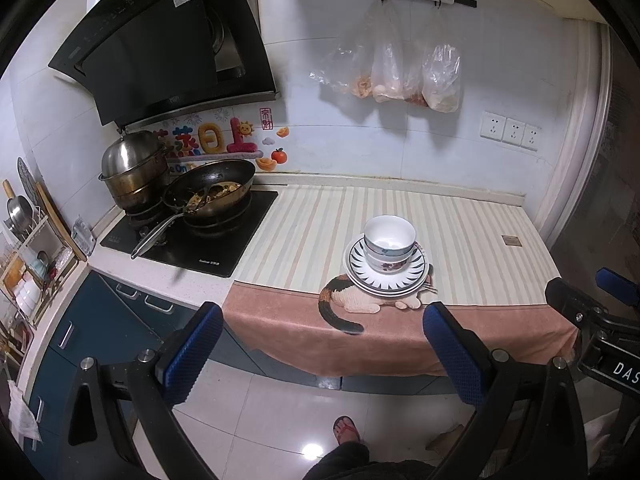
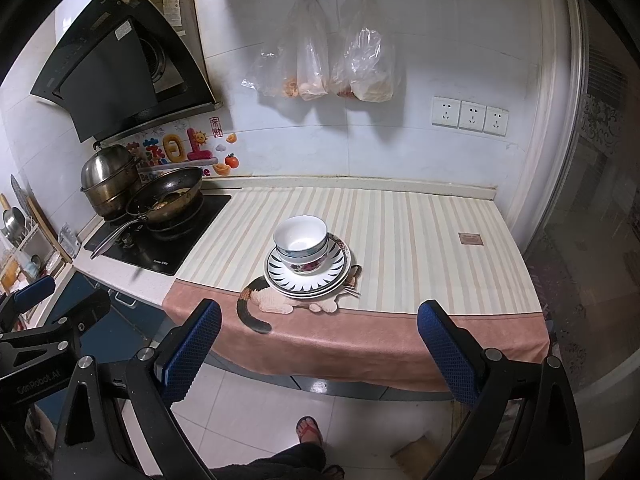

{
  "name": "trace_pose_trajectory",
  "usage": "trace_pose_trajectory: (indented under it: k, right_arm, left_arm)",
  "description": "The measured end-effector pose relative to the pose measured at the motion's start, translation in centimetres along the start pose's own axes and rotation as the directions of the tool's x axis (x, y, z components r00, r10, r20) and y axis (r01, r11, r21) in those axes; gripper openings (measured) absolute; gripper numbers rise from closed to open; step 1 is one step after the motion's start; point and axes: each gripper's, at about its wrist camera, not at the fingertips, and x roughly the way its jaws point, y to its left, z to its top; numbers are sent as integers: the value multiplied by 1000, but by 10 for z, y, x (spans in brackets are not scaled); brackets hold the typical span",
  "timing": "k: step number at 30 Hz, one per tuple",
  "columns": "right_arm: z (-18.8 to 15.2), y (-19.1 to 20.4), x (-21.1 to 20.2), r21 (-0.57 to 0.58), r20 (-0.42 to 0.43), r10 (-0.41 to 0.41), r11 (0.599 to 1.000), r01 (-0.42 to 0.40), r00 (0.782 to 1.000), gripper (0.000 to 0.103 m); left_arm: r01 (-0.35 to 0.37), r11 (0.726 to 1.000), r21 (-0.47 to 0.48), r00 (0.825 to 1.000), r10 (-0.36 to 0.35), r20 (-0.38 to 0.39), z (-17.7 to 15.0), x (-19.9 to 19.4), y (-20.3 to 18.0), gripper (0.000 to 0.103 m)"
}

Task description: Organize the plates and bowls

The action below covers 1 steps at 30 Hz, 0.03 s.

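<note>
Ahead of the left gripper and right gripper, both spread wide and holding nothing, two nested bowls sit on stacked plates atop the striped cloth, well apart from either claw.

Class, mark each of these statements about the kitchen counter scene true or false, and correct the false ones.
1. The bowls sit nested on the stacked plates. True.
2. The left gripper is shut on a bowl. False: it is open, holding nothing, back from the counter.
3. The frying pan on the hob is clean and empty. False: it holds food.
4. Plastic bags hang on the wall above the counter. True.
5. The right gripper is open. True.
</note>
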Motion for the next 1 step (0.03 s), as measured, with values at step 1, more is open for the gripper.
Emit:
trace_pose_trajectory:
  k: [1]
  right_arm:
    - [0,0,0,0,1,0,1000,0,1000,101]
  left_arm:
    - [-2,1000,2,1000,2,0,0,-1,0,102]
